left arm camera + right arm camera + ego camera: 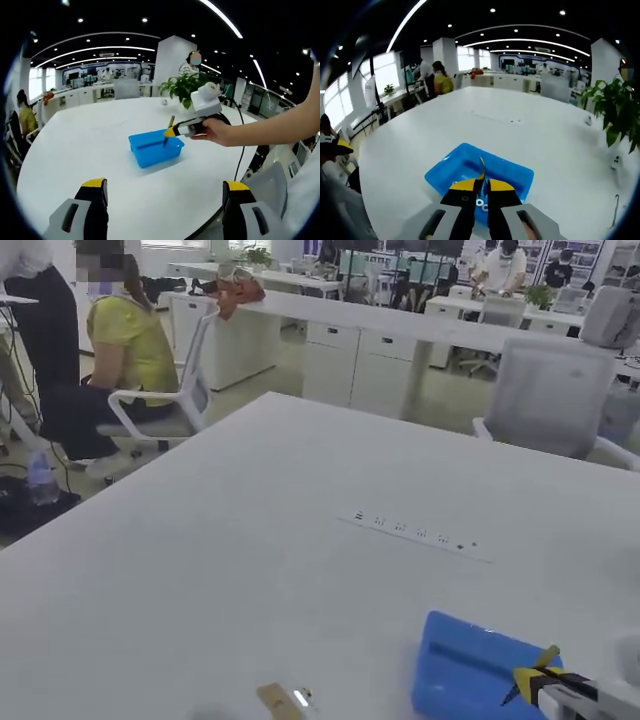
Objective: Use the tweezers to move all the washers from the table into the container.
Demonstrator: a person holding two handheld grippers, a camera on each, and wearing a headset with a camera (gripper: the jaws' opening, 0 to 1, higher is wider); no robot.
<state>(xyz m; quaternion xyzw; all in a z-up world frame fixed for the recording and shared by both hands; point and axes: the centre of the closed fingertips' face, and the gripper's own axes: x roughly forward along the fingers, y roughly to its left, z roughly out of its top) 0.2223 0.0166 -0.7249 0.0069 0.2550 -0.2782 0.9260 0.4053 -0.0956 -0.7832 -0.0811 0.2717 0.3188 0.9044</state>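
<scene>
Right fingers (465,185) tight on tweezers (481,167) over blue container (451,167); left fingers (93,192) wide apart, well short of it

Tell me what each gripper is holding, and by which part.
The right gripper is shut on the tweezers, clamped around their middle, with the tips sticking out over the blue container. The left gripper is open and holds nothing.

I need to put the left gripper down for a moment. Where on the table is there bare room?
A wide free patch is the table between the blue container and the socket strip. The stretch between the left gripper and the container is bare too. It is crowded at the container, where the right gripper holds the tweezers over it.
</scene>
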